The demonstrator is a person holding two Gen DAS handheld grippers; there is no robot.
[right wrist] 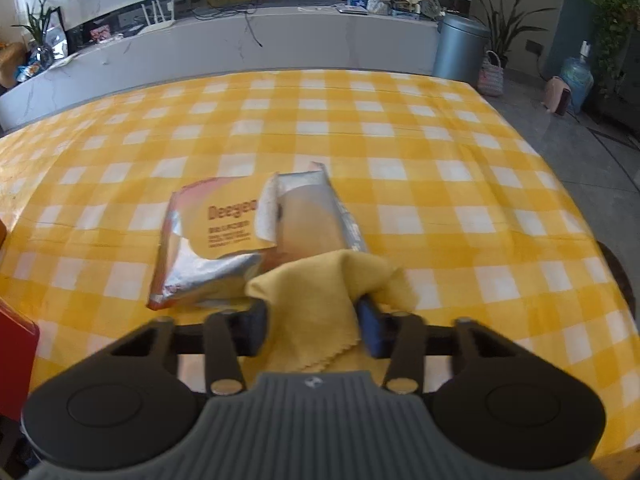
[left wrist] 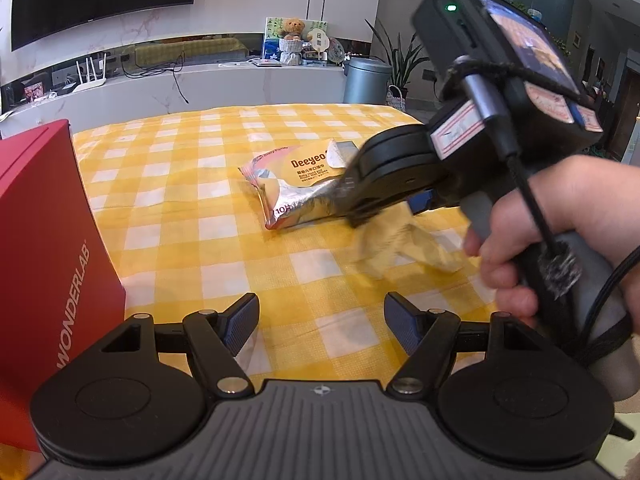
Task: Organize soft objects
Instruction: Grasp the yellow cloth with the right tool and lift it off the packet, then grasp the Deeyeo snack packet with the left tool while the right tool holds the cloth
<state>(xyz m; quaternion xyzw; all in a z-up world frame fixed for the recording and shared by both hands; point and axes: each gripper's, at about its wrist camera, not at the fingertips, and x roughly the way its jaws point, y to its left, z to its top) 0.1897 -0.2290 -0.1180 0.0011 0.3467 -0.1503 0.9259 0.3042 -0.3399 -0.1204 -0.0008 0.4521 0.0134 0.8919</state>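
Now we are clamping our right gripper [right wrist: 316,330] on the yellow cloth [right wrist: 320,300], bunched between the pads beside the wipes pack [right wrist: 224,240] on the checked tablecloth [right wrist: 440,184]. Our left gripper [left wrist: 320,326] is hanging spread and empty. We are judging the cloth light, limp and slippery, so pinching a thick fold suits best.

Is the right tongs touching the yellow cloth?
Touching. In the right wrist view, the yellow cloth sits bunched between the right tongs, both fingers pressing into it.
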